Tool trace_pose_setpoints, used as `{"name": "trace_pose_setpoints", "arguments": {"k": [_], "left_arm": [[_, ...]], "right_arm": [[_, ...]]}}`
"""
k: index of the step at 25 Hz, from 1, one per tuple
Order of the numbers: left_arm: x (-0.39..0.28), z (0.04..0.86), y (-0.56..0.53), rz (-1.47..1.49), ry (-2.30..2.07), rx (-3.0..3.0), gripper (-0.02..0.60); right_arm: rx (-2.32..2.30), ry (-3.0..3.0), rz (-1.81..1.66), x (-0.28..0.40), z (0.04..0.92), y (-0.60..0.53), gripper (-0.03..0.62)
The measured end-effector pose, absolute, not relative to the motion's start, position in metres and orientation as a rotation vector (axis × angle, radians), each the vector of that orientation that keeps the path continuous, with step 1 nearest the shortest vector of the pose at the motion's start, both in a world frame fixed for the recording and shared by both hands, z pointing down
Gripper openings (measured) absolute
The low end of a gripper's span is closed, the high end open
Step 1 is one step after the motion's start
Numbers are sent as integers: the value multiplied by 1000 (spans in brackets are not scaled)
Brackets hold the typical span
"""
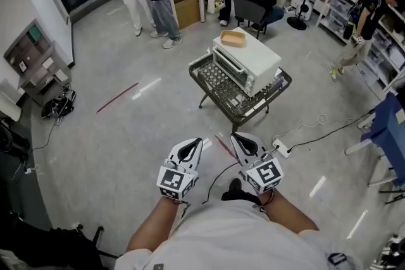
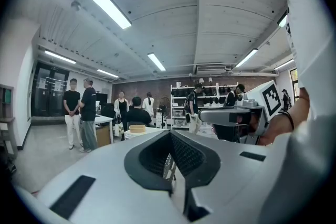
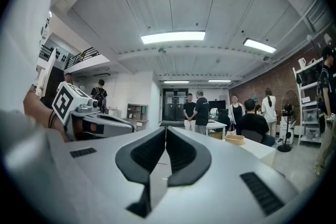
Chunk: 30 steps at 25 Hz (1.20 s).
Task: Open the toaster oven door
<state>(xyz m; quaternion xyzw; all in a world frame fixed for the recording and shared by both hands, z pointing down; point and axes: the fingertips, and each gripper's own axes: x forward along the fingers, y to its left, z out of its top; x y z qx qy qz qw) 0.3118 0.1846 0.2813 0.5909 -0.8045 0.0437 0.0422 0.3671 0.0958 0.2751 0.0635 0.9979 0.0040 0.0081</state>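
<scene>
Toaster oven (image 1: 248,62) sits on a wire cart (image 1: 243,109) with a shallow tray (image 1: 232,39) on top of the oven. Its door (image 1: 233,73) looks unopened, though small at this range. In the head view, left gripper (image 1: 192,143) and right gripper (image 1: 243,138) are well short of the oven, both pinched together on nothing.

Left gripper view: jaws of the left gripper (image 2: 171,135) meet on empty air, the oven (image 2: 140,134) far beyond.

Right gripper view: the right gripper (image 3: 166,130) is equally closed and empty.

Opening the door well likely means approaching the oven, spreading one gripper around the handle, and pulling along the hinge's arc while the other steadies the oven.

No brand or label is legible.
</scene>
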Motion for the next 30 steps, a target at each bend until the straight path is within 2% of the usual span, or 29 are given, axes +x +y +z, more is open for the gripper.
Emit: {"name": "trace_pose_setpoints", "arguments": {"k": [12, 22, 30], "left_arm": [[262, 282, 45, 147, -2514, 1755, 17], [243, 296, -11, 162, -2490, 1760, 17], [198, 300, -37, 140, -2452, 1821, 17]], "right_arm": [[293, 3109, -17, 321, 281, -42, 20], [289, 3125, -54, 304, 300, -97, 20], [229, 3140, -42, 267, 304, -116, 20]]}}
